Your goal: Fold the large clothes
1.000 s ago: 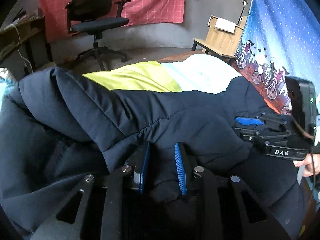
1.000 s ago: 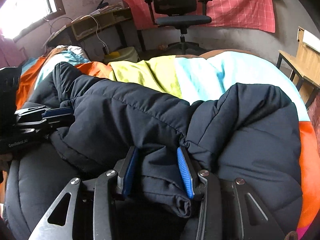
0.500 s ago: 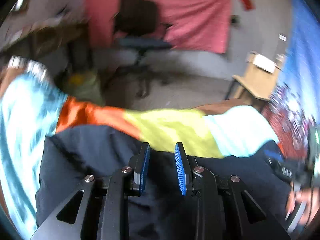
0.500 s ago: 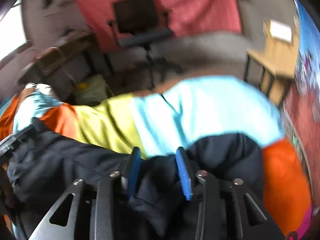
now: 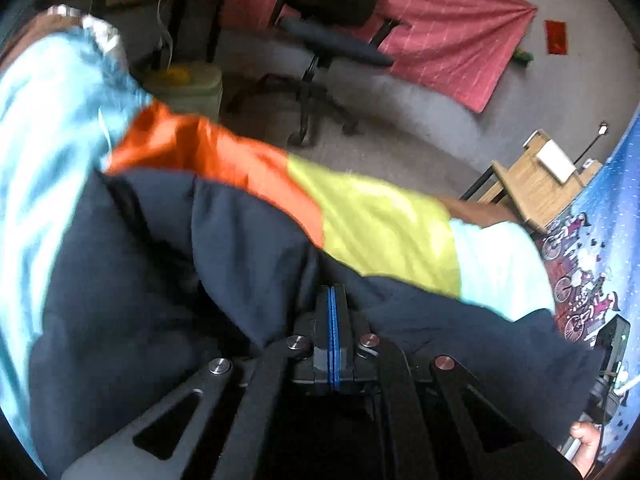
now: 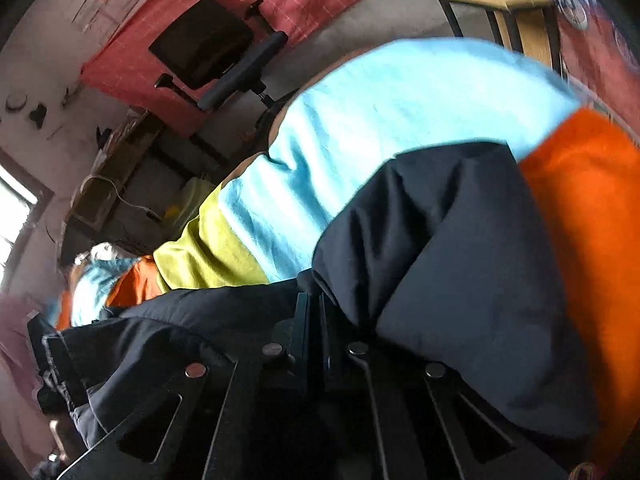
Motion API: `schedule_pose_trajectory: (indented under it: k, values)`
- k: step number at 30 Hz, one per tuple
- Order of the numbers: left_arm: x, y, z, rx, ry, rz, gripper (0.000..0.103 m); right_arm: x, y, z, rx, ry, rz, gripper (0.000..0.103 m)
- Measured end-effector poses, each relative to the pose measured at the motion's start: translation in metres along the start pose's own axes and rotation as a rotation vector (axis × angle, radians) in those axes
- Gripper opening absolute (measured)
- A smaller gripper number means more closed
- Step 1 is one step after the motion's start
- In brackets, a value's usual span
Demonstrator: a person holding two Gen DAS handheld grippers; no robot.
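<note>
The dark padded jacket (image 5: 168, 280) lies crumpled on a bed cover (image 5: 380, 224) of orange, yellow and pale blue blocks. We see our left tool (image 5: 333, 300) fully closed, blue pads pressed together, nothing between them. Our right tool (image 6: 314, 308) is closed too, its tips against the jacket's folds (image 6: 460, 272).

daylight enters from a window (image 6: 16, 204) at the left edge of the right wrist view, blown out to white. the room is otherwise dim. both pictures are smeared by motion blur, most on the colourful sheet (image 5: 376, 224) and perhaps the chair (image 5: 332, 20). fisheye bending curves the walls, and the corners go black.
</note>
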State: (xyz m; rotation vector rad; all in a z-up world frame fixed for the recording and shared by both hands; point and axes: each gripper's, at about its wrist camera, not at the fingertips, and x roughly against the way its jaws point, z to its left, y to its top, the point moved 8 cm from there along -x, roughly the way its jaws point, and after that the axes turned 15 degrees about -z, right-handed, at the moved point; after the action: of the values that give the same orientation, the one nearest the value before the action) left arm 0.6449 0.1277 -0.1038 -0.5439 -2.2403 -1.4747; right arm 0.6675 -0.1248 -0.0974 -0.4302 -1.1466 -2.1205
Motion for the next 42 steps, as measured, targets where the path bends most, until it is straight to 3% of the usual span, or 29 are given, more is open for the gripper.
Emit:
schedule_pose_trajectory:
  k: [3, 4, 6, 7, 11, 16, 18, 23, 27, 32, 34, 38, 42]
  values:
    - [0.033, 0.025, -0.020, -0.012, -0.109, -0.119, 0.004, 0.010, 0.010, 0.023, 0.133, -0.036, -0.040, 0.011]
    - [0.041, 0.028, -0.031, -0.024, -0.160, -0.123, 0.004, 0.014, 0.014, 0.036, 0.190, -0.031, -0.056, 0.011]
    - [0.053, 0.028, -0.052, -0.080, -0.230, -0.115, 0.004, 0.024, 0.018, 0.061, 0.285, -0.007, -0.079, 0.023]
    - [0.059, 0.023, -0.067, -0.125, -0.284, -0.090, 0.004, 0.027, 0.018, 0.067, 0.301, 0.010, -0.082, 0.030]
    - [0.071, -0.026, -0.105, -0.299, -0.427, 0.082, 0.004, 0.033, -0.007, 0.101, 0.400, 0.109, -0.020, 0.030]
    - [0.062, -0.088, -0.097, -0.492, -0.349, 0.248, 0.004, 0.042, -0.056, 0.116, 0.593, 0.135, 0.059, 0.031]
    - [0.059, -0.100, -0.090, -0.491, -0.333, 0.289, 0.004, 0.042, -0.074, 0.110, 0.675, 0.110, 0.082, 0.032]
    - [0.046, -0.110, -0.083, -0.417, -0.290, 0.328, 0.004, 0.031, -0.095, 0.096, 0.743, 0.074, 0.089, 0.032]
    - [0.055, -0.097, -0.079, -0.371, -0.281, 0.313, 0.004, 0.027, -0.092, 0.096, 0.750, 0.057, 0.086, 0.032]
    - [0.080, -0.088, -0.079, -0.387, -0.311, 0.215, 0.004, 0.068, -0.072, 0.090, 0.632, 0.051, 0.002, 0.032]
    - [0.075, -0.095, -0.073, -0.398, -0.265, 0.246, 0.004, 0.075, -0.074, 0.083, 0.634, 0.027, 0.009, 0.032]
    - [0.071, -0.094, -0.068, -0.308, -0.240, 0.287, 0.004, 0.068, -0.085, 0.077, 0.672, -0.008, 0.045, 0.033]
    - [0.084, -0.085, -0.065, -0.319, -0.220, 0.258, 0.004, 0.075, -0.082, 0.078, 0.631, -0.026, 0.046, 0.041]
